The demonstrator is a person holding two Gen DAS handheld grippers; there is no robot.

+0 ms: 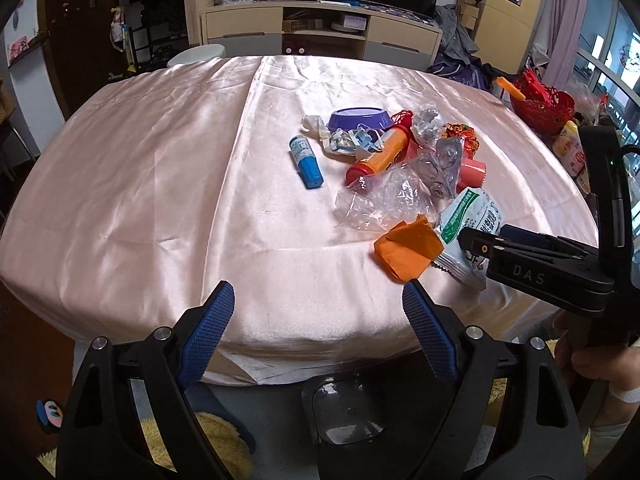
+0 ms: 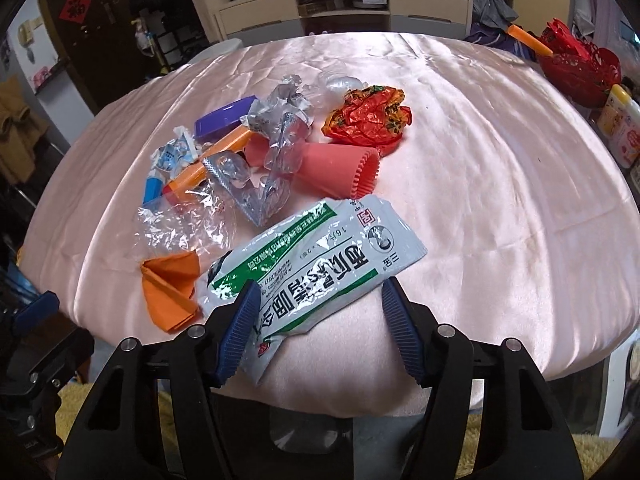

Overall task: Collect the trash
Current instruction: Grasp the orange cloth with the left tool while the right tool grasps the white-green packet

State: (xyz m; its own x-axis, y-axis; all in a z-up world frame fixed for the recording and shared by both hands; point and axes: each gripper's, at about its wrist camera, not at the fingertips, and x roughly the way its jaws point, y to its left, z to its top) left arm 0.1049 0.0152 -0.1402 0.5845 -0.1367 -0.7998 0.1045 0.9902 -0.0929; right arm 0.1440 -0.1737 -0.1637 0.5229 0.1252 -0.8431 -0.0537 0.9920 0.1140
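Observation:
Trash lies in a heap on a table with a pink satin cloth [image 1: 160, 168]. A white and green packet [image 2: 316, 256] lies nearest me, beside an orange paper scrap [image 2: 170, 288]. My right gripper [image 2: 320, 300] is open, its fingers either side of the packet's near end, which lies flat on the cloth. Behind are clear plastic film [image 2: 180, 220], a pink ribbed cup [image 2: 340, 168], a red-orange crumpled wrapper [image 2: 368, 116], an orange tube [image 1: 380, 152], a blue tube [image 1: 306, 162] and a purple lid [image 1: 358, 118]. My left gripper [image 1: 318, 300] is open and empty over the table's near edge. The right gripper also shows in the left wrist view [image 1: 476, 246].
A red basket [image 2: 580, 64] and a yellow-capped bottle [image 2: 618, 128] stand at the table's right edge. A black square bin [image 1: 344, 408] sits on the floor below the near edge. A TV cabinet [image 1: 320, 28] stands behind the table.

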